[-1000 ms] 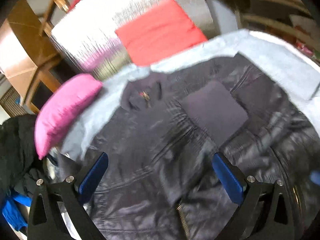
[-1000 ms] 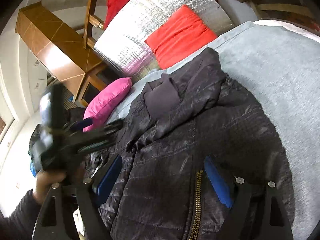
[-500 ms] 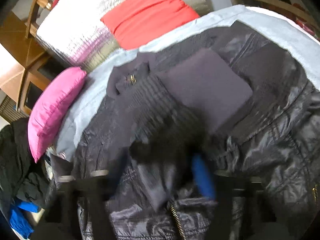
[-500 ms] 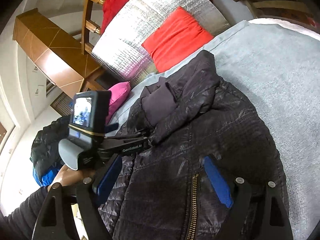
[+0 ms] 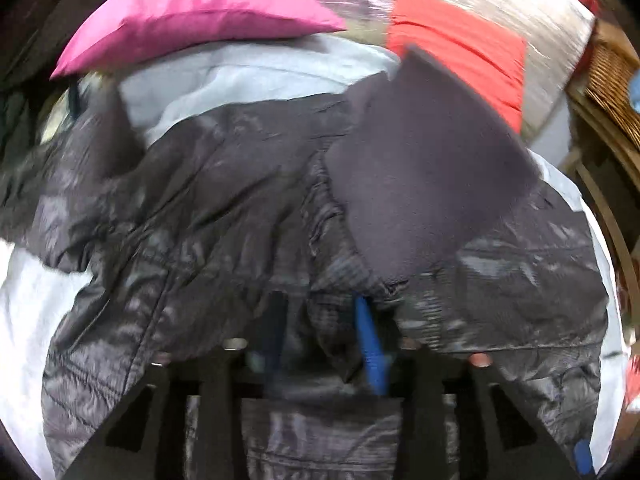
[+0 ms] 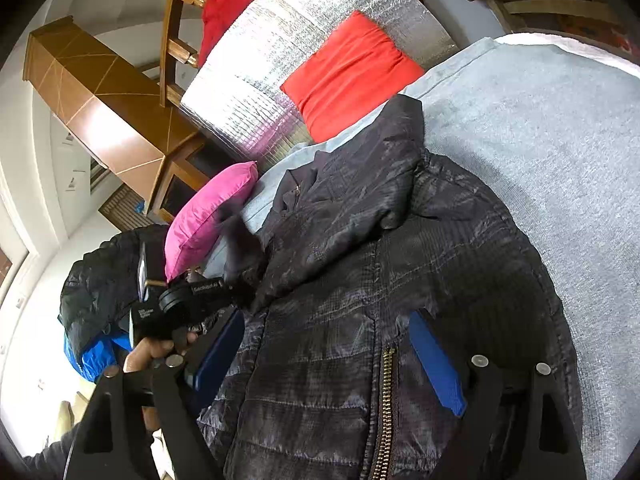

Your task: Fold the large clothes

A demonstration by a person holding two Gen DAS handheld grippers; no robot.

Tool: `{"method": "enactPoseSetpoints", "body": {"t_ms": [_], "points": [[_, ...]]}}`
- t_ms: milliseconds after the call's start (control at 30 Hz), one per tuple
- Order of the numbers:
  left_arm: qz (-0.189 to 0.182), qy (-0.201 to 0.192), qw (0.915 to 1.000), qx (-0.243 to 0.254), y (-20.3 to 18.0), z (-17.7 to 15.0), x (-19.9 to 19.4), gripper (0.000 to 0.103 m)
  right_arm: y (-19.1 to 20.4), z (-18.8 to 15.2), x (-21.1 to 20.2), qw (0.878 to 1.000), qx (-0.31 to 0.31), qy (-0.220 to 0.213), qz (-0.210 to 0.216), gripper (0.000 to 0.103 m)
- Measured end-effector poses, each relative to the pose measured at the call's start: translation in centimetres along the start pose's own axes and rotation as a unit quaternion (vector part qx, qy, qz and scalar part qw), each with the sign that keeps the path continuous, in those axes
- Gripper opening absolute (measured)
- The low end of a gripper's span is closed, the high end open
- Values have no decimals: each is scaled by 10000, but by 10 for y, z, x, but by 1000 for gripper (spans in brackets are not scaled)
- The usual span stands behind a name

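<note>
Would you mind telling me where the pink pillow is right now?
In the right wrist view the pink pillow lies left of centre, at the grey blanket's edge, just beyond the dark jacket's collar.

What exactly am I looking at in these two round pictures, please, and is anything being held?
No robot: a person carries hand-held tongs, each with a fisheye camera looking along its two blue-padded fingers. One picture is from the left tongs, which have just been closing and grip a fold of the dark quilted jacket. The other is from the right tongs, open over the jacket's zipper, holding nothing. The jacket lies on a grey cover, near a pink cushion and a red cushion.
</note>
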State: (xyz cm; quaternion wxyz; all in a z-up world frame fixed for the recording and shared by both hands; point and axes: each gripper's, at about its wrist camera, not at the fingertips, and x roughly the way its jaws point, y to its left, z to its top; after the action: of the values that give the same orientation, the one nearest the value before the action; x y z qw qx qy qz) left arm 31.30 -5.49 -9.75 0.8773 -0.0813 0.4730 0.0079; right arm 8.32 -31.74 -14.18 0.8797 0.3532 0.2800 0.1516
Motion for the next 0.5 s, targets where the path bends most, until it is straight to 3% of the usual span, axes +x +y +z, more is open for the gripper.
{"method": "enactPoseSetpoints", "body": {"t_ms": [67,267,400,500], "points": [[3,-63,10000,-77,5,-2,-1,57,0,0,0,10000,-14,10,-10,87],[-106,-55,9995,-279,15,-2,-7,67,0,-1,2,10000,-10,29,-27,87],[-423,95,9964,-723,33,-1,-4,69,1,-2,4,10000,-34,42,-37,87],[-872,206,9891,-1168,49,-6,-5,71,0,-2,4,10000,-27,50,-42,87]]}}
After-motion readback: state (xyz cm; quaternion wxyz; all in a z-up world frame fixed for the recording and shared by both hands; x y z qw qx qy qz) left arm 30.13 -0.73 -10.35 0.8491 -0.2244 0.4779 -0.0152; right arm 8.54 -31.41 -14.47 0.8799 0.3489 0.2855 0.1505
